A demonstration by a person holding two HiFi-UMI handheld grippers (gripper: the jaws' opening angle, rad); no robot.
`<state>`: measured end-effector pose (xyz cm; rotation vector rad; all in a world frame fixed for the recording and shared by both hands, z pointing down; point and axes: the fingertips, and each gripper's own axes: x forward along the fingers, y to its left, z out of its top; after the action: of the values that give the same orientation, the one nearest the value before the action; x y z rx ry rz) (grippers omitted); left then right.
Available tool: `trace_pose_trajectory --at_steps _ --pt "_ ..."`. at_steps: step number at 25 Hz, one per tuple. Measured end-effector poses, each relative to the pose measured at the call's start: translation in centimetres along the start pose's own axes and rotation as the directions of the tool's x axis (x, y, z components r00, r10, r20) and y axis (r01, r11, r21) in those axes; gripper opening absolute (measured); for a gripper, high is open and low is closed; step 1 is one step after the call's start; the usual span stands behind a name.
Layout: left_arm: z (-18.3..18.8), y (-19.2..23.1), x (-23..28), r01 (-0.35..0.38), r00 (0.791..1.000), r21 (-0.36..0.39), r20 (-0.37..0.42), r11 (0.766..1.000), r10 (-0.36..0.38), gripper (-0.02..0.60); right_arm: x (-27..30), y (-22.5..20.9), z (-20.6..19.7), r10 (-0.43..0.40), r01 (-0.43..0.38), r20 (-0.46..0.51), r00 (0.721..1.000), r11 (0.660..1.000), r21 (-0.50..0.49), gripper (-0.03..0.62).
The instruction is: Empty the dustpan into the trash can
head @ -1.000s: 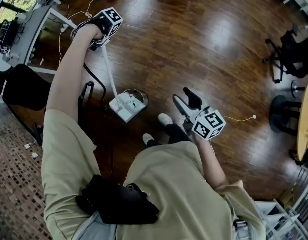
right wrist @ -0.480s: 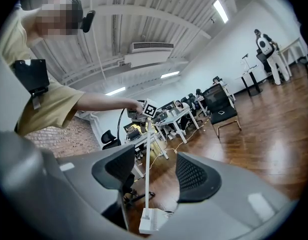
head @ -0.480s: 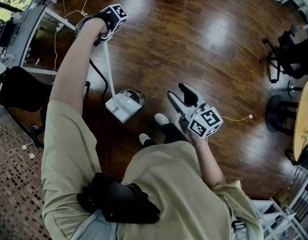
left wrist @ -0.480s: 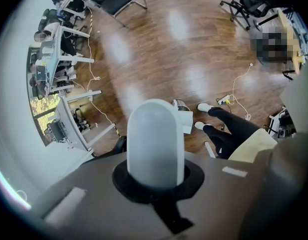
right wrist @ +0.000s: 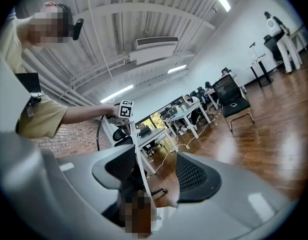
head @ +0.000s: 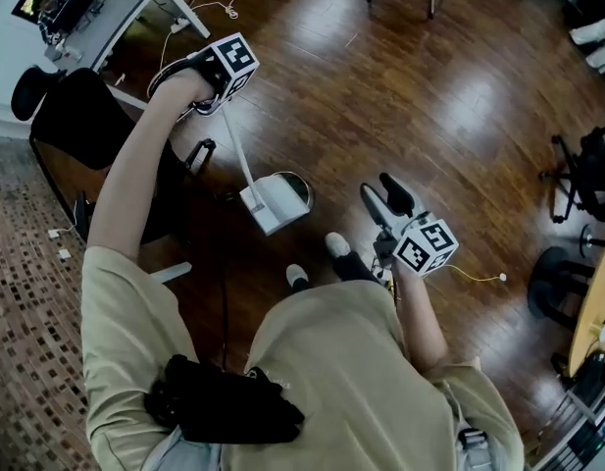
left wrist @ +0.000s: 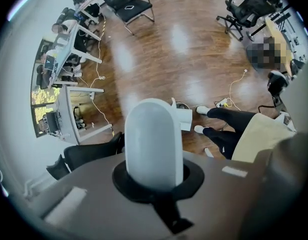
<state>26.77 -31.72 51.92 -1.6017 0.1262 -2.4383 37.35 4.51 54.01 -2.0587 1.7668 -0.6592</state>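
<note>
1. Nearest: beige shirt and a black pouch [head: 224, 405] at the waist, seen from straight above.
2. Just ahead of the torso: right tongs [head: 376, 185] held out about level, released, pads apart with nothing between them.
3. Below them: two white shoes [head: 333, 243] under black trousers, planted on the wood floor [head: 429, 96].
4. Just beyond the shoes: white dustpan [head: 271, 207] hanging at the lower end of its long thin pole. Overlaps the near rim of the trash can [head: 307, 185] in the head view; contact with the rim not clear.
5. Trash can small, round and open-topped, standing on the wood floor nearer the edge that borders the small-tiled strip than the far edge with the office chairs.
6. Up the pole, at arm's length: left tongs [head: 216, 96] angled steeply down, clenched on the dustpan handle [left wrist: 154, 139]. Rounded white handle top fills the gap between the pads in the left gripper view.
7. Off to the side by the right arm: thin white cable [head: 478, 275] lying loose on the floor.
8. Farther out, toward the tiled edge: black chair [head: 81, 116].
9. Farthest, at the floor's corner: white worktop [head: 126, 8] with screens on it.
</note>
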Motion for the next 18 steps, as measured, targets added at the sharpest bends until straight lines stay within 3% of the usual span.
trace_pose_trajectory --at_steps 3,5,9,13,18 --pt "-6.1 -1.1 1.5 0.029 0.997 -0.037 0.068 0.999 -0.027 0.005 1.7 2.2 -0.4 0.063 -0.063 -0.029 0.998 0.998 -0.021 0.247" --pt "-8.9 -2.8 2.3 0.092 0.985 -0.044 0.148 0.995 -0.085 0.005 2.7 4.1 -0.9 0.096 -0.098 -0.044 0.994 0.995 -0.033 0.247" --pt "-13.3 -6.5 3.4 0.22 0.929 -0.041 0.314 0.975 -0.197 0.005 5.2 8.3 -1.9 0.172 -0.177 -0.082 0.982 0.983 -0.058 0.247" --pt "-17.3 -8.8 3.8 0.243 0.889 -0.066 0.415 0.968 -0.194 0.005 7.5 12.1 -2.8 0.253 -0.264 -0.13 0.959 0.961 -0.081 0.247" --pt "-22.2 -10.6 4.2 0.251 0.862 -0.084 0.473 0.964 -0.183 0.005 9.0 16.3 -3.8 0.317 -0.334 -0.162 0.935 0.938 -0.094 0.247"
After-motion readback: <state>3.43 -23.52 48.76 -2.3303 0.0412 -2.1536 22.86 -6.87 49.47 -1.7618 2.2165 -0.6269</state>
